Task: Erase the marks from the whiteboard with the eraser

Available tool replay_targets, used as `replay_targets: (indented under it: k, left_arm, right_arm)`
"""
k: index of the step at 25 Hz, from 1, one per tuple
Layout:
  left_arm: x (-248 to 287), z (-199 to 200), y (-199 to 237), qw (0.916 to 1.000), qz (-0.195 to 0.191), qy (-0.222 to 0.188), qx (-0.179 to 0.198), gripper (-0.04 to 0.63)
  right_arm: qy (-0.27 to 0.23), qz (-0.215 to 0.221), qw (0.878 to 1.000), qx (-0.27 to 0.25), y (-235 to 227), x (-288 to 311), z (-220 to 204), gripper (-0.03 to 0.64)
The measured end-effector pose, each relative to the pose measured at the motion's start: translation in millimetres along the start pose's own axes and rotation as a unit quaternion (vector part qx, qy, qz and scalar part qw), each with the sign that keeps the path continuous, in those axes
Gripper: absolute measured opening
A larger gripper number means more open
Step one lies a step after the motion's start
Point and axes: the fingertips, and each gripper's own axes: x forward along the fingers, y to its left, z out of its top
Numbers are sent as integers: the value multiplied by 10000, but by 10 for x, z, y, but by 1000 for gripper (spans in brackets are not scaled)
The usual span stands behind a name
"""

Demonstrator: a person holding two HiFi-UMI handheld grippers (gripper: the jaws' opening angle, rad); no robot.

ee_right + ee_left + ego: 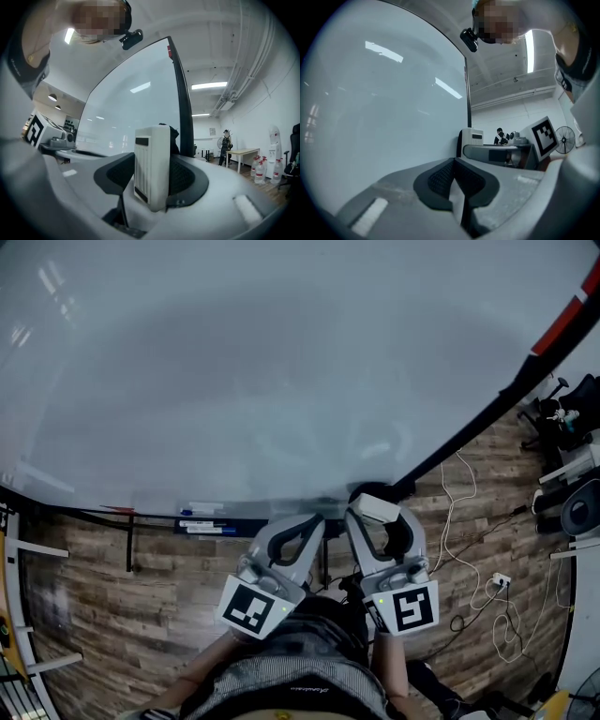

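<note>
Both claws sit low by torso, parked-looking pose. Left gripper (454, 180): jaws pinched together, nothing in them, spare hand I guess. Right gripper (373, 521): clamped on white ribbed plastic block eraser (152, 164), which stands upright with its end poking past jaws, probably so it can meet board first. Further out, markers lie on ledge (202, 518) at board's bottom edge. Big glossy whiteboard (234, 381): no marks I can spot, looks done or close.

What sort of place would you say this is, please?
Probably an open office or lab workspace: a big whiteboard stands over a wood-look floor, a long table has water bottles near it, and strip lights hang from a bare ceiling.
</note>
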Motion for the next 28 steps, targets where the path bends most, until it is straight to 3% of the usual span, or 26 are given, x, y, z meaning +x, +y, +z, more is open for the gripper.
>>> replay_targets:
  k: [11, 21, 28]
  left_arm:
    - [-30, -43, 178, 9998, -89, -21, -154, 3]
    - [-48, 107, 150, 9997, -210, -29, -142, 3]
    - [-516, 79, 560, 9997, -202, -34, -143, 3]
  right_arm:
    - [60, -68, 9999, 46, 31, 93, -11, 209]
    - [58, 149, 9999, -32, 226, 165, 176, 207]
    - [37, 275, 9996, -78, 840, 470, 150, 207]
